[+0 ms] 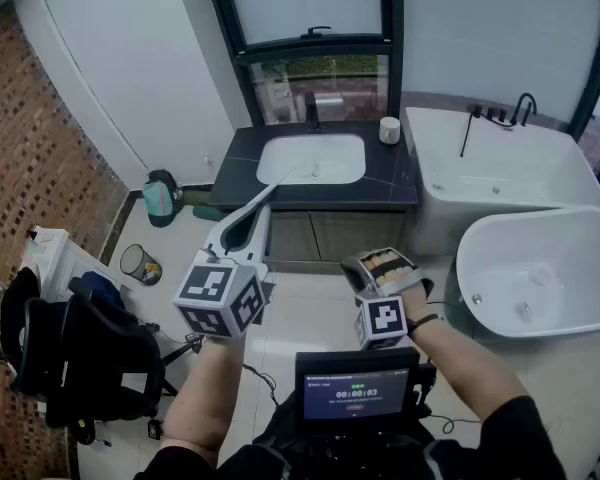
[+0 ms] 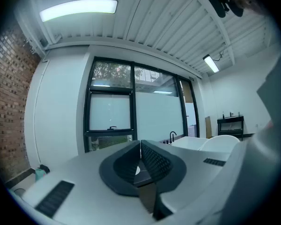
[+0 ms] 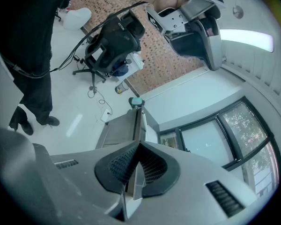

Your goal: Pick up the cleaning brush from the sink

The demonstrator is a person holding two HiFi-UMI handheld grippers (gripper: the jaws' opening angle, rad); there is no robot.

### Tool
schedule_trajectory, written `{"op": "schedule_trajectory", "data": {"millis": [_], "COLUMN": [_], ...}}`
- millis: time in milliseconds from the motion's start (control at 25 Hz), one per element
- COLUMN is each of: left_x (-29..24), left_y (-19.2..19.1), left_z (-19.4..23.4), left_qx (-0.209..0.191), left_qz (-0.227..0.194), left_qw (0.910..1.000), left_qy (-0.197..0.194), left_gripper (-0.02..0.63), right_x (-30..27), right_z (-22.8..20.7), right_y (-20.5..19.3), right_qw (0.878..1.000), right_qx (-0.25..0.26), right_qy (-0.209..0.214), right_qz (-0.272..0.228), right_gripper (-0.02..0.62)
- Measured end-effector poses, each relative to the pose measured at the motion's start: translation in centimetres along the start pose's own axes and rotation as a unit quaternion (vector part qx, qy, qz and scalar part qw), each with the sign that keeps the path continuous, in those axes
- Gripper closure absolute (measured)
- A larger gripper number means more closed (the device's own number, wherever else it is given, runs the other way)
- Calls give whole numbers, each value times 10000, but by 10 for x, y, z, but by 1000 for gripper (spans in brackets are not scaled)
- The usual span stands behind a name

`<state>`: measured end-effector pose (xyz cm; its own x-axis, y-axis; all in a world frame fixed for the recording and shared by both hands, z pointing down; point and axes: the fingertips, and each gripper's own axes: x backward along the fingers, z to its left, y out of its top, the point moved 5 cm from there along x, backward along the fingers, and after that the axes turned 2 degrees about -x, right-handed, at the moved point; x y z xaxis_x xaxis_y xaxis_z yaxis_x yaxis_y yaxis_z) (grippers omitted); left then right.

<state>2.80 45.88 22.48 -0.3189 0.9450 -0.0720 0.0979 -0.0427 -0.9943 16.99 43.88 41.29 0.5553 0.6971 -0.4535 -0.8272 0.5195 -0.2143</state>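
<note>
The white sink (image 1: 345, 158) is set in a dark counter (image 1: 395, 183) under the window, with a black faucet (image 1: 311, 109) behind it. I cannot make out a cleaning brush in the basin from here. My left gripper (image 1: 277, 186) is held out level toward the sink from well back, and its ribbed pads (image 2: 152, 161) meet with nothing between them. My right gripper (image 1: 372, 265) is lower and nearer to me, tilted downward. Its jaws are also closed together and empty (image 3: 138, 146). The left gripper (image 3: 196, 27) shows at the top of the right gripper view.
A white cup (image 1: 389, 130) stands on the counter's right end. Two white bathtubs (image 1: 510, 173) (image 1: 540, 268) fill the right side. At the left are a black office chair (image 1: 90, 358), a small waste bin (image 1: 138, 264) and a teal bag (image 1: 160, 198). A small screen (image 1: 355, 393) sits at my chest.
</note>
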Motion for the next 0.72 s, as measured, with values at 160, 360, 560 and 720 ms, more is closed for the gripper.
{"op": "schedule_trajectory", "data": {"millis": [160, 360, 560, 720], "left_x": [-44, -124, -219, -304], "left_y": [-17, -36, -33, -19], "left_z": [79, 176, 236, 285], "left_qx": [-138, -533, -765, -1124], "left_qz": [83, 483, 670, 1150], "left_qw": [9998, 9971, 9918, 9835], "left_qy": [-66, -255, -769, -826], "left_gripper": [592, 558, 557, 542], "right_x": [-72, -174, -253, -320], "right_z": [-26, -71, -129, -189], "right_y": [16, 10, -17, -60], "right_qw": [9981, 9958, 9965, 9963], "right_qx": [-502, -840, -762, -785], "right_qy": [332, 288, 284, 308], "right_qz": [102, 242, 178, 151], "right_gripper": [609, 609, 609, 609]}}
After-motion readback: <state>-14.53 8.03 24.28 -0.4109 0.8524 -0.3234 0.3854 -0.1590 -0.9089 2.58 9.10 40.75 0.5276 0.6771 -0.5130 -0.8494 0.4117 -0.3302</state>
